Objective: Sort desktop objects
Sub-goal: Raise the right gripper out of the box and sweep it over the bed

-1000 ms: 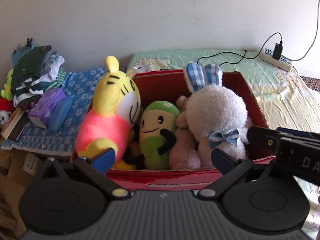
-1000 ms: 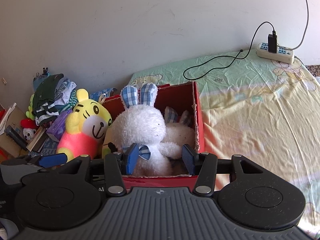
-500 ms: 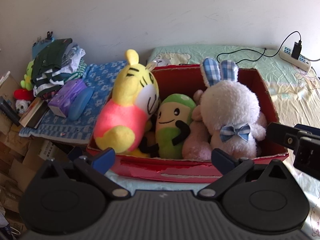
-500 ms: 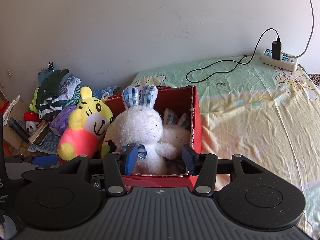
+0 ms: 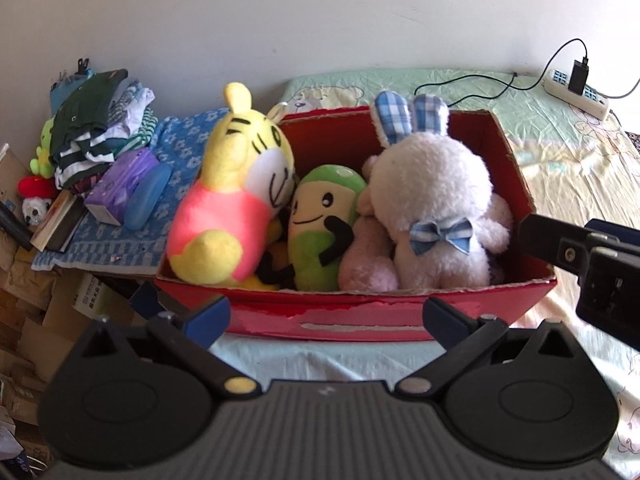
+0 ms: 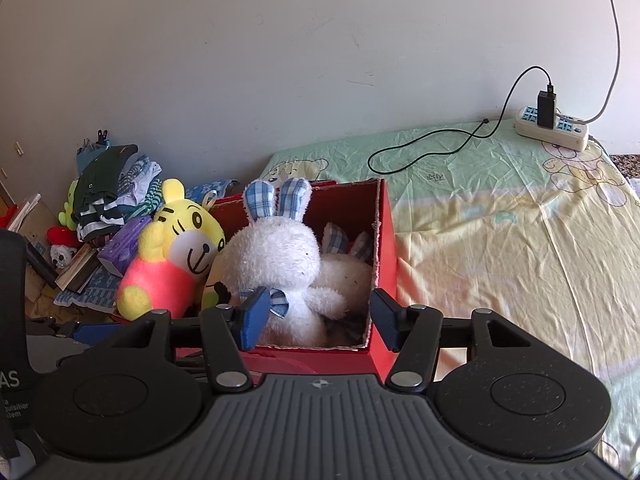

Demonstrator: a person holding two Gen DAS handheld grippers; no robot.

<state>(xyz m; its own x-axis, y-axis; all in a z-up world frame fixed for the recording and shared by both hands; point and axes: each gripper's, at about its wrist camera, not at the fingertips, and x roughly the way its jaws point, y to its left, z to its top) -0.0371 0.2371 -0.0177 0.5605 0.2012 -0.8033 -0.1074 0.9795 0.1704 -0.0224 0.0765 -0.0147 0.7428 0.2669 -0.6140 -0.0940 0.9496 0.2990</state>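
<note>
Toys: we see four plush toys packed upright in the red box (image 5: 360, 320), which sits on the bed (image 5: 576, 160).
Tiger (image 5: 240, 184): yellow with a pink shirt, at the box's left end, leaning over its rim.
Green toy (image 5: 320, 232): in the middle, pressed against the tiger.
Pink toy (image 5: 366, 256): wedged between the green toy and the rabbit, mostly hidden.
Rabbit (image 5: 436, 208): white, with checked blue ears and bow, at the right end; from the right wrist view we make out a second pale plush (image 6: 344, 268) behind it.
Left gripper (image 5: 326, 318): we hold it just in front of the box's near wall, jaws spread wide, nothing between them.
Right gripper (image 6: 316, 316): at the box's near right corner, jaws parted and empty.
Bedside: folded clothes (image 5: 96, 128) and a purple packet (image 5: 120, 180) on a blue cloth (image 5: 180, 148).
Far corner: power strip (image 6: 552, 128) with a black cable.
</note>
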